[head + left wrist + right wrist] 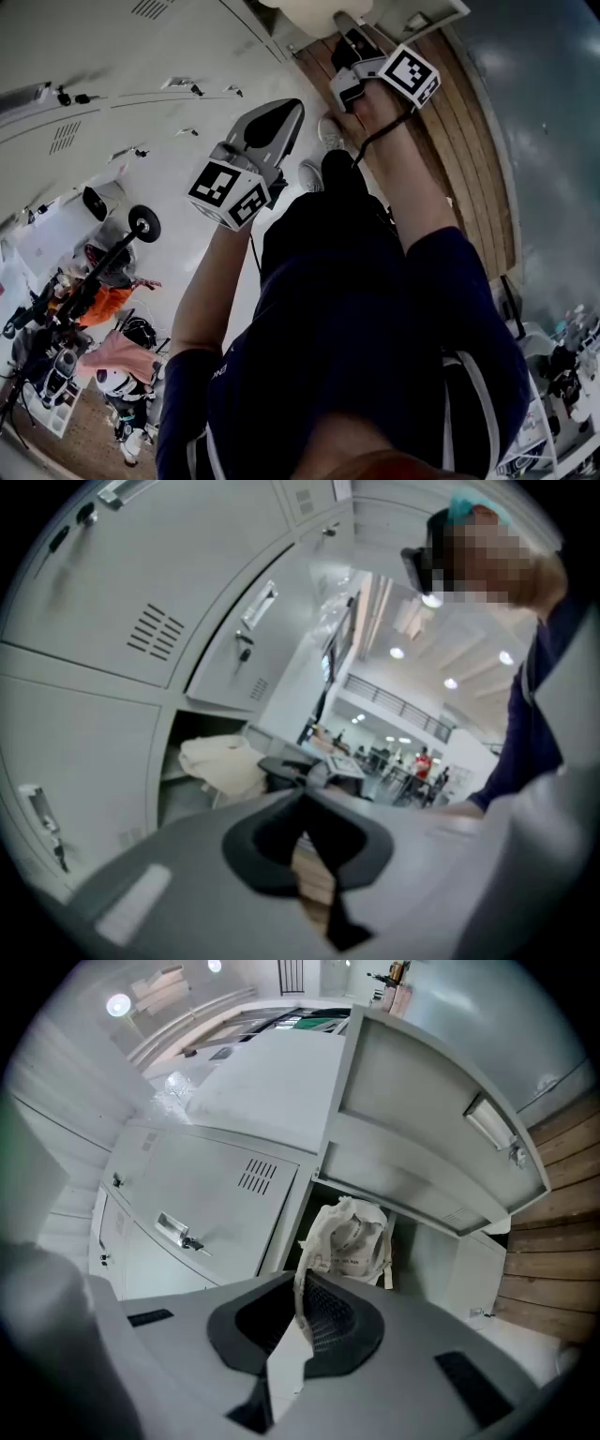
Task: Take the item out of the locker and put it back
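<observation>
A white plastic bag [352,1237] stands inside the open locker compartment [422,1260]; the left gripper view shows the bag [220,761] too. My right gripper [302,1312] is shut on a twisted strip of the bag's handle, which runs from the jaws up to the bag. In the head view the right gripper [349,33] reaches to the locker at the top edge. The locker door [431,1138] hangs open above the compartment. My left gripper [305,841] is held back from the locker, jaws together with nothing in them; in the head view the left gripper [277,117] is left of the right.
Closed grey locker doors with handles and keys [178,1232] flank the open compartment. A wooden floor [469,141] runs along the lockers on the right. The person's dark-trousered legs [356,309] fill the middle of the head view. Equipment and bags [84,300] lie at the lower left.
</observation>
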